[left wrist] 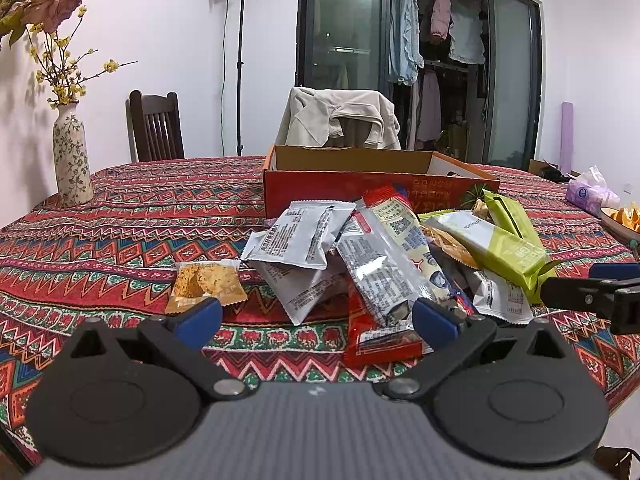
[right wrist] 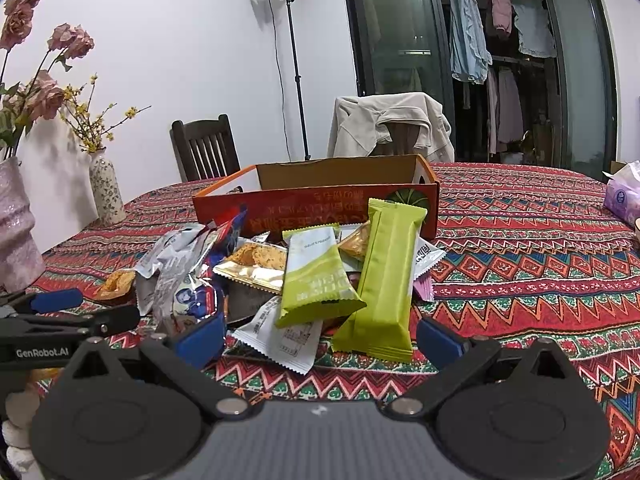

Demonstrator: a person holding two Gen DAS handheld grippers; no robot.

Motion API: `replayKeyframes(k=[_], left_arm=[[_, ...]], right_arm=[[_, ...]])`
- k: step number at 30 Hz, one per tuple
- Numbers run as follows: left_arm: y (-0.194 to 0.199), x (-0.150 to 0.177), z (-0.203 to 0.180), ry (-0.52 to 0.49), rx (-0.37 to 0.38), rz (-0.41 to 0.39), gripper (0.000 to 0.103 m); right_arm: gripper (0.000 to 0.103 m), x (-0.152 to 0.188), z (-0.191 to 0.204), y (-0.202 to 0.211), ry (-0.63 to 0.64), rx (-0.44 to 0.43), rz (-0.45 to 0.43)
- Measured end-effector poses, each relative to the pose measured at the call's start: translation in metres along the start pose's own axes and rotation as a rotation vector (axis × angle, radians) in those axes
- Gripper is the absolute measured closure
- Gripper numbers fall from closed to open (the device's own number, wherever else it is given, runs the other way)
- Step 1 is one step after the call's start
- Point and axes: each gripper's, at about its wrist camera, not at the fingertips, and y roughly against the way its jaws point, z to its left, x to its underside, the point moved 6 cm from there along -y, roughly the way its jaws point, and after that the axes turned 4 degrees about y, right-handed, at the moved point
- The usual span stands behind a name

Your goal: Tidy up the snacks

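**Right now: both grippers empty in front of the snack pile**

Nothing is boxed yet, as far as I can judge: the snack packets [left wrist: 384,256] lie heaped on the patterned table [left wrist: 120,216], touching the near wall of the open orange cardboard box [left wrist: 360,184]. I cannot see the box floor from either wrist, so it may hold something already.

My left gripper [left wrist: 316,318] has its fingers spread wide with nothing between them, low and just short of the red wrapper [left wrist: 380,344] at the pile's near edge. My right gripper [right wrist: 318,338] is likewise spread and empty, facing the two green packets [right wrist: 384,276] on top.

These foil and film pouches should be light, crinkly and slick, with brittle biscuits or crackers inside, I'd guess. I would pinch a crimped end seal or a flat side edge rather than squeeze the middle. The upper green packet leans free, so it looks the easiest first take. The lone cracker packet [left wrist: 206,284] lies apart, left of the heap.
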Motion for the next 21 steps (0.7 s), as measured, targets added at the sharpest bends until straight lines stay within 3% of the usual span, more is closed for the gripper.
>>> replayKeyframes(k=[21], left_arm=[[0.0008,-0.0003,-0.0002,0.003,0.004,0.000,0.000]], right_arm=[[0.000,0.0009,0.0013,-0.0009,0.001,-0.002,0.000]])
